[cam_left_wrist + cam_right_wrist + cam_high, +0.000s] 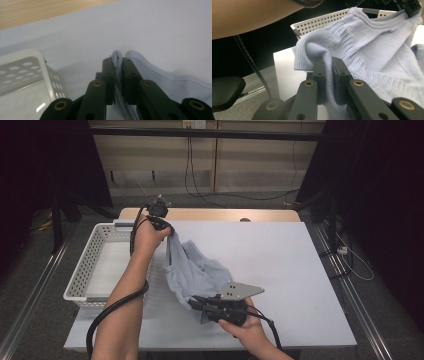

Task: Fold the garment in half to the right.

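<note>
Pinching a fold of the light blue knit garment [372, 57], the right gripper [328, 62] has its jaws clamped tight on the ribbed fabric, which bunches up between the pads and spills down past them. From above you can see that right gripper [200, 304] low near the front edge of the white table [295, 270], grey plate on top, cable trailing back by the wrist. The left gripper [117, 60] is doing the same thing on the other end: jaws closed on a thick rolled hem of the garment, cloth squeezed right between them. In the high view the left gripper [167, 227] is up at the far side of the table, holding its edge lifted, so the garment [197, 270] hangs stretched between the two grippers, with its middle sagging onto the tabletop. Just beside the left forearm sits a white perforated basket [92, 265], on the table's left side, right next to the cloth but apart from it as far as I can tell.
</note>
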